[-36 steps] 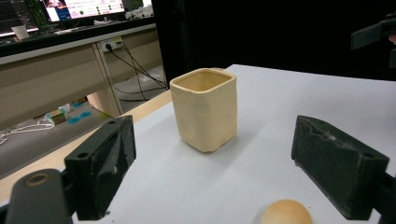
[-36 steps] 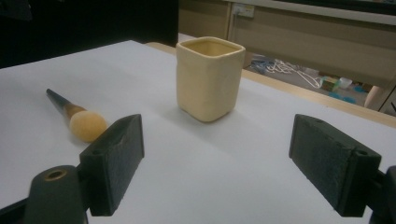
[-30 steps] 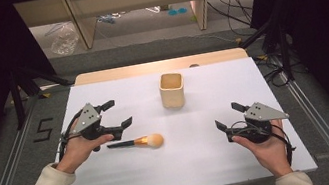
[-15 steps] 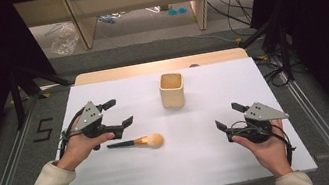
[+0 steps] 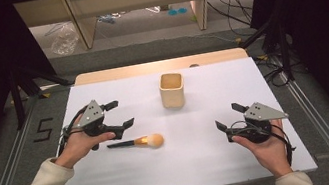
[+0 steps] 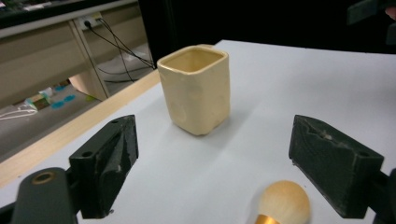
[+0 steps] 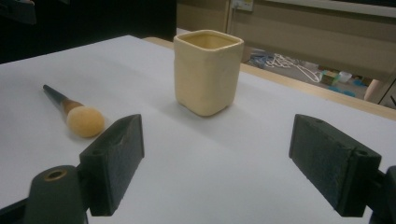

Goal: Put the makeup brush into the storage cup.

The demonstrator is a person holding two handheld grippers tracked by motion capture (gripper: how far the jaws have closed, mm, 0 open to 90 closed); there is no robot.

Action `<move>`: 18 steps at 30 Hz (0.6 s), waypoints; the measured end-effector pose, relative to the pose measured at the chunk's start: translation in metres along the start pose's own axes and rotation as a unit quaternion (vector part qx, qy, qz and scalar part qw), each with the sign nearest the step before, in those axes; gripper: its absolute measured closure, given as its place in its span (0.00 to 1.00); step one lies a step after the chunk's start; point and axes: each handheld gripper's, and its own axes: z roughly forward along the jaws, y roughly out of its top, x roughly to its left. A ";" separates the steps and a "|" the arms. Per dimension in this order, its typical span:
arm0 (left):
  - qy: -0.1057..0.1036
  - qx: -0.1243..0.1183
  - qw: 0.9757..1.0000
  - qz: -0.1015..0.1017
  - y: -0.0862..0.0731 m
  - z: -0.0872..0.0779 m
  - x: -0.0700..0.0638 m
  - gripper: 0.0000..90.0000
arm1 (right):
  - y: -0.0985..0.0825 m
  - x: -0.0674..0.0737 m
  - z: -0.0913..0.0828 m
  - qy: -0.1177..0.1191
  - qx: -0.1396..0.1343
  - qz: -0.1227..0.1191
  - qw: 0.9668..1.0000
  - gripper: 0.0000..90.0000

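In the high view the left claw (image 5: 114, 115) hovered left of centre with its jaws apart, just above the dark handle end of the brush (image 5: 138, 141), which lay flat on the white counter (image 5: 116, 181) with its round tuft pointing right. Against the pictures from 1 second earlier, almost nothing had shifted: the left claw had only settled slightly nearer the handle, and the brush and the cup (image 5: 172, 90) had not moved. That suggested the grasp was not yet made. The right claw (image 5: 229, 117) rested at lower right, jaws apart and empty. The cup stood upright at upper centre, apart from the brush.
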 end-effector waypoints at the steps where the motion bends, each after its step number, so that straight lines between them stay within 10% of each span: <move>1: -0.005 0.008 1.000 0.002 0.000 0.000 0.000 0.17 | 0.001 0.000 -0.002 -0.002 0.014 -0.002 1.000 0.21; 18: -0.059 0.123 0.989 0.055 -0.002 0.010 -0.001 0.18 | 0.000 0.000 0.000 -0.001 0.011 -0.001 1.000 0.21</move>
